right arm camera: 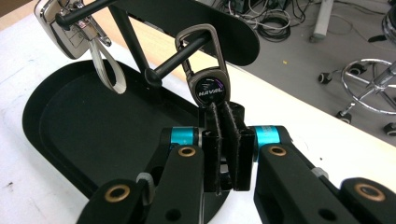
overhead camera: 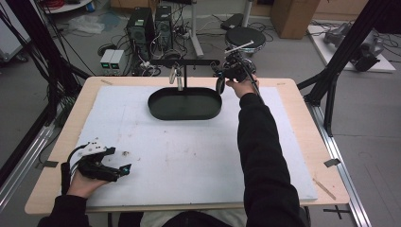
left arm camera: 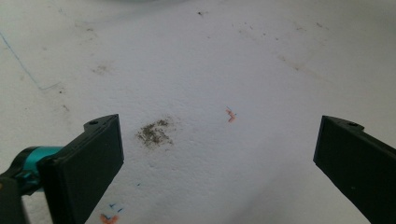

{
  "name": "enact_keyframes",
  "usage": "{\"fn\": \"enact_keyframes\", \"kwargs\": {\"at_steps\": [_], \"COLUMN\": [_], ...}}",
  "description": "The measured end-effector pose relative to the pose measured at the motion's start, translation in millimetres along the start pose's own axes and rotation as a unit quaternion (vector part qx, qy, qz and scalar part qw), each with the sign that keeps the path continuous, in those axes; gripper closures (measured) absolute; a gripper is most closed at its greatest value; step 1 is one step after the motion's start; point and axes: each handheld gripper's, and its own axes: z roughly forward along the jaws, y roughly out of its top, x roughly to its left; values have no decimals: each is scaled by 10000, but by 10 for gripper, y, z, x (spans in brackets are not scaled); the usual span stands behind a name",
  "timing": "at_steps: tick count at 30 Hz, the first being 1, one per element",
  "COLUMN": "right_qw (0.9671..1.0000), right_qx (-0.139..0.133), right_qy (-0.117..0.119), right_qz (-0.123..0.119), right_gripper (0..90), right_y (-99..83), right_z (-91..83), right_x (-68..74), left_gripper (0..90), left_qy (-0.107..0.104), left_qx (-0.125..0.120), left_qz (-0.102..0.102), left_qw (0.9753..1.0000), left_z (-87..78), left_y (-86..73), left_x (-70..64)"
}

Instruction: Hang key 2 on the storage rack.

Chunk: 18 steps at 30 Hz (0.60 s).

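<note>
Right gripper [right arm camera: 223, 140] apparently clamps key fob [right arm camera: 211, 88] beside hanging car key [right arm camera: 70, 28]

Left gripper [left arm camera: 219, 154] held open above the white table cover [left arm camera: 261, 60].

From where the camera rides, its two black jaws come up from the bottom corners and stand wide apart, with nothing between them but bare white surface. A teal fitting [left arm camera: 35, 156] shows beside the jaw on the left side of the picture. Between the jaws, nearer that same jaw, sits a dark gritty smudge [left arm camera: 155, 132]; a small orange mark [left arm camera: 230, 115] lies a little to its right, apart from it. Fainter grey specks and smears scatter across the upper part of the cover, a thin blue line [left arm camera: 21, 60] runs down at the upper left, and small blue and orange marks [left arm camera: 110, 213] sit at the bottom edge.
</note>
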Motion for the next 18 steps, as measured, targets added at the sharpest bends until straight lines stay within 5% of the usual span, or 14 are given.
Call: {"fn": "enact_keyframes", "kwargs": {"at_steps": [11,18], "right_qw": [9997,9994], "right_qx": [-13,181], "right_qy": [175,108], "right_qz": [148,262], "right_gripper": [758,311], "right_y": [-63,-75], "right_z": [61,1], "right_x": [-37,-4], "left_gripper": [20,20], "left_qy": [-4,-4], "left_qx": [-16,2], "left_qz": [-3,20], "left_qw": [10000,10000], "left_z": [-5,-10], "left_y": [1,1], "left_x": [-2,-5]}}
